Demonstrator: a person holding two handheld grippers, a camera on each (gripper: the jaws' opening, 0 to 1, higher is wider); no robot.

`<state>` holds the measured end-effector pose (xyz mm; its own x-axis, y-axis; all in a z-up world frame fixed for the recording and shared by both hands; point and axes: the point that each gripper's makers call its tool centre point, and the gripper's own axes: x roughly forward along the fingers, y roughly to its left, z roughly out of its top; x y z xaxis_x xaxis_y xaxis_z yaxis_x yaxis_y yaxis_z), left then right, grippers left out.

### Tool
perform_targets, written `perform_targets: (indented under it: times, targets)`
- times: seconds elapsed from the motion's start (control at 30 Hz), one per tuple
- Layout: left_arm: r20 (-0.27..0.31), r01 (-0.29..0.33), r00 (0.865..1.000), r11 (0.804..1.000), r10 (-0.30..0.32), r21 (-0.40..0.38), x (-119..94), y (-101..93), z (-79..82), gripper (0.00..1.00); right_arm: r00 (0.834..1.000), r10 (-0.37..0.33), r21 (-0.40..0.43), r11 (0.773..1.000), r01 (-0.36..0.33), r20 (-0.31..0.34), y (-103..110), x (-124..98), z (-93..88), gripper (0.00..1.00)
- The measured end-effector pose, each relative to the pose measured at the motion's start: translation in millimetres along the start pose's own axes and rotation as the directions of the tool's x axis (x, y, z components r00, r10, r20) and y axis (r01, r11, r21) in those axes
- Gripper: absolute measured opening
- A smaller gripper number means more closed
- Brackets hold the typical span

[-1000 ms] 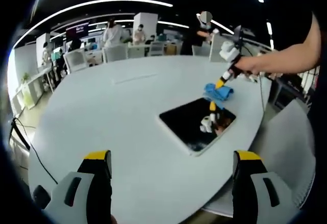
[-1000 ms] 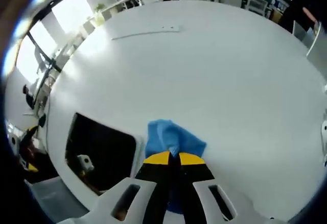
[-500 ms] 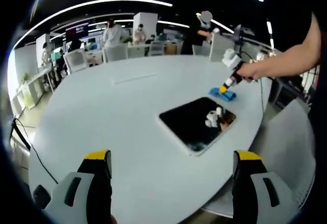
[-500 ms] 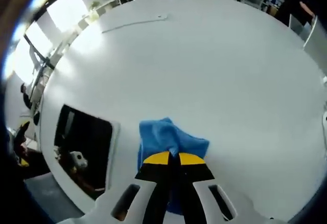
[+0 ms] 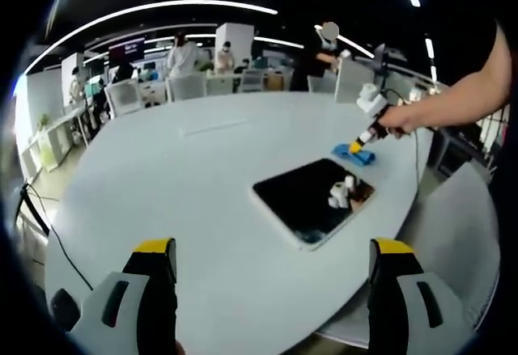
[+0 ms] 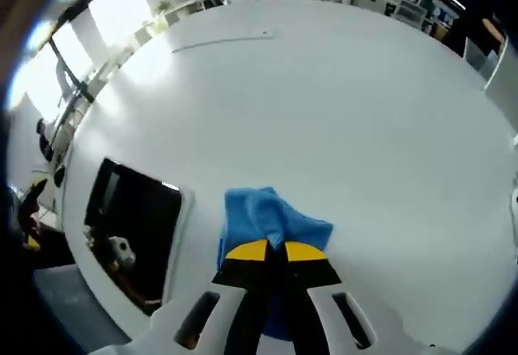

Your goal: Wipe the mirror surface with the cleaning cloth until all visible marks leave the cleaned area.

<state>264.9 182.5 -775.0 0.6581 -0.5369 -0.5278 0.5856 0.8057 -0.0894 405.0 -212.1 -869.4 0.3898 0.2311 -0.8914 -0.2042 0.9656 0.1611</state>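
White table bears crumpled blue cloth beside dark mirror.

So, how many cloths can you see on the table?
1. A blue cloth lies on the white table beside the mirror, pinched by the right gripper. None other shows, though one may lie out of view.

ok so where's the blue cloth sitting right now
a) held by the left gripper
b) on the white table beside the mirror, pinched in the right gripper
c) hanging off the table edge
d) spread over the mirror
b: the blue cloth lies on the white table, clear of the mirror, with the right gripper shut on it.
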Motion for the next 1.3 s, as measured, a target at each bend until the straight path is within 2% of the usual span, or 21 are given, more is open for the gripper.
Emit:
perform_targets:
  times: [0.07, 0.13, 0.17, 0.23, 0.3, 0.37, 0.43, 0.5, 0.57, 0.7, 0.8, 0.83, 0.93, 1.07, 1.3]
  targets:
    - [0.001, 0.001, 1.0, 1.0, -0.001, 0.004, -2, -0.5, 0.0, 1.0, 0.999, 0.027, -0.02, 0.999, -0.027, 0.037, 4, -6, 3.7, 0.06]
    - [0.014, 0.004, 1.0, 1.0, -0.004, -0.022, -6, 1.6, 0.0, 1.0, 0.993, 0.075, -0.107, 0.992, -0.065, 0.094, 12, -21, 8.2, 0.14]
    - [0.012, 0.004, 1.0, 1.0, -0.004, -0.028, -7, 2.2, -1.0, 1.0, 0.984, 0.105, -0.17, 0.982, -0.081, 0.141, 18, -30, 12.1, 0.19]
    - [0.016, -0.002, 1.0, 1.0, 0.002, -0.025, -8, 1.7, -0.9, 1.0, 0.972, 0.109, -0.214, 0.975, -0.064, 0.207, 18, -44, 16.4, 0.26]
    - [0.035, -0.01, 0.999, 1.0, 0.011, -0.021, -9, 2.3, 2.2, 1.0, 0.952, 0.143, -0.273, 0.96, -0.066, 0.272, 23, -59, 18.1, 0.34]
    - [0.06, -0.013, 0.998, 1.0, 0.014, -0.019, -9, 2.8, 7.3, 1.0, 0.938, 0.14, -0.322, 0.946, -0.032, 0.318, 22, -69, 14.8, 0.47]
    - [0.071, -0.012, 0.997, 1.0, 0.014, -0.018, -7, 3.3, 9.9, 1.0, 0.932, 0.144, -0.37, 0.929, -0.012, 0.331, 24, -76, 5.2, 0.58]
    - [0.092, -0.011, 0.996, 1.0, 0.011, -0.004, -5, 3.6, 14.6, 1.0, 0.917, 0.169, -0.377, 0.926, -0.023, 0.36, 26, -83, -2.6, 0.63]
    - [0.11, -0.006, 0.994, 1.0, 0.007, -0.007, -2, 2.8, 19.0, 1.0, 0.917, 0.17, -0.353, 0.935, -0.034, 0.36, 25, -87, -13.7, 0.67]
    - [0.119, -0.007, 0.993, 1.0, 0.008, -0.014, 2, 2.7, 23.1, 1.0, 0.898, 0.167, -0.313, 0.949, -0.034, 0.407, 24, -101, -31.4, 0.71]
    - [0.107, -0.013, 0.994, 1.0, 0.015, -0.022, 0, 2.6, 18.9, 1.0, 0.896, 0.191, -0.343, 0.938, -0.046, 0.401, 28, -104, -53.3, 0.8]
    - [0.101, -0.017, 0.995, 1.0, 0.019, -0.015, -1, 2.2, 15.4, 1.0, 0.89, 0.207, -0.344, 0.937, -0.061, 0.406, 30, -105, -58.0, 0.83]
    - [0.101, -0.032, 0.994, 0.999, 0.033, -0.016, -6, 3.8, 11.4, 1.0, 0.884, 0.219, -0.346, 0.935, -0.07, 0.412, 33, -109, -68.6, 0.9]
    - [0.096, -0.031, 0.995, 0.999, 0.032, -0.02, -13, 3.3, 5.3, 1.0, 0.879, 0.238, -0.387, 0.92, -0.067, 0.413, 40, -111, -76.8, 0.97]
    - [0.082, -0.036, 0.996, 0.999, 0.038, -0.018, -24, 6.9, -2.5, 1.0, 0.864, 0.254, -0.372, 0.924, -0.085, 0.435, 45, -118, -88.8, 1.0]
